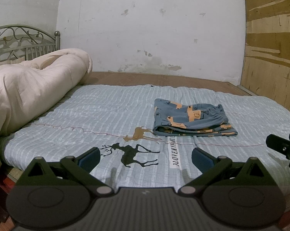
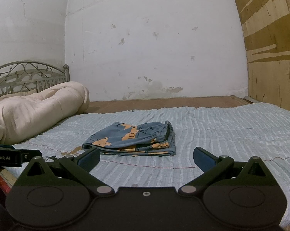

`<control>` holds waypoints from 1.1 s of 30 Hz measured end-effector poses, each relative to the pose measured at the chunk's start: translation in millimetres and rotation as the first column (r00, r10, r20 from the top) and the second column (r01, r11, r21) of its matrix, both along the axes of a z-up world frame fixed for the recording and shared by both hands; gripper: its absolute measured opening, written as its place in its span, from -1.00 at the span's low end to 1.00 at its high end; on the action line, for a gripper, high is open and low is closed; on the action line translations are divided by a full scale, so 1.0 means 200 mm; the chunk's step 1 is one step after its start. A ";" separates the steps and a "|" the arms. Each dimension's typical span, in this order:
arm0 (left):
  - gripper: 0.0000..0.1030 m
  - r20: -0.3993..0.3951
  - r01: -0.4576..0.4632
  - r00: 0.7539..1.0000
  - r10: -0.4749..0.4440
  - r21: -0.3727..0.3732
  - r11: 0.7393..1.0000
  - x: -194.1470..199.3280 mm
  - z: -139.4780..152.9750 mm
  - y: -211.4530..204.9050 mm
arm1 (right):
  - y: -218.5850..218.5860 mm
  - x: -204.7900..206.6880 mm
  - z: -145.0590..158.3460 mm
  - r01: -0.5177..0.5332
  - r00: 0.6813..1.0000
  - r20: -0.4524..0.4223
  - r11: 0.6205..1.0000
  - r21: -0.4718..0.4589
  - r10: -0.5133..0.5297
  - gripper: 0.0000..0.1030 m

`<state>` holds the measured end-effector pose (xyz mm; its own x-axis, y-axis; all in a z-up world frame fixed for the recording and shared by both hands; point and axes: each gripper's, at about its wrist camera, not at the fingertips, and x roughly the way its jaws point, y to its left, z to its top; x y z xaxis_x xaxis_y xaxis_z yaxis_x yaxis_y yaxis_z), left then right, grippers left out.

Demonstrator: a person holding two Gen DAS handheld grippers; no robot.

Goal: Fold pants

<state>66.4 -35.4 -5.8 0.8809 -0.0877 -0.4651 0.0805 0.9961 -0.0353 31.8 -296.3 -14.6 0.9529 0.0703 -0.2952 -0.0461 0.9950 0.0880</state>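
Blue pants [image 1: 191,118] with an orange print lie folded into a compact stack on the bed [image 1: 87,111], out on its pale blue quilt. Elastic waistband gathers face right; the folded edge faces left, with layered hems showing along the near side.

Left gripper [image 1: 146,158]: jaws wide, holding nothing, above the near part of the quilt. A black deer print [image 1: 131,154] lies between its fingers in the left wrist view, a tan deer print [image 1: 139,133] beyond it, just left of the pants, and a white text strip [image 1: 174,152] in front of the pants.

Right gripper [image 2: 146,158]: jaws wide, holding nothing, short of the pants [image 2: 133,138] and not touching them. In the left wrist view, part of this gripper shows at the right edge [image 1: 283,147].

Background: a cream duvet [image 1: 29,88] is bundled at the left of the bed, against a metal headboard [image 1: 23,40]. Behind stands a white, stained wall [image 1: 145,28]; a wooden panel [image 1: 272,48] stands on the right.
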 end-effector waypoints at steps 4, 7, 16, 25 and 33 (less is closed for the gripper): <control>0.99 0.000 0.000 1.000 0.000 0.000 1.000 0.00 0.00 0.00 | 0.00 0.00 0.00 -0.001 1.000 0.000 1.000 0.001 0.001 0.99; 0.99 0.000 0.000 1.000 0.000 0.000 1.000 0.00 0.00 0.00 | 0.00 0.00 0.00 -0.001 1.000 0.001 1.000 0.001 0.001 0.99; 0.99 -0.001 0.001 1.000 -0.001 0.000 1.000 0.00 0.00 0.00 | 0.00 0.00 0.00 0.000 1.000 0.001 1.000 0.002 0.000 0.99; 0.99 -0.003 0.006 1.000 -0.006 -0.012 1.000 0.00 0.00 0.00 | 0.00 0.00 0.00 0.000 1.000 0.002 1.000 0.001 0.000 0.99; 0.99 -0.002 -0.027 1.000 0.027 -0.017 0.999 0.00 0.01 0.00 | 0.01 0.00 0.00 -0.003 1.000 0.000 1.000 0.003 0.003 0.99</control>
<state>66.9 -34.8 -3.0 0.8822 -0.0716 -0.4654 0.0534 0.9972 -0.0524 30.9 -294.3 -13.8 0.9527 0.0737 -0.2949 -0.0488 0.9946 0.0911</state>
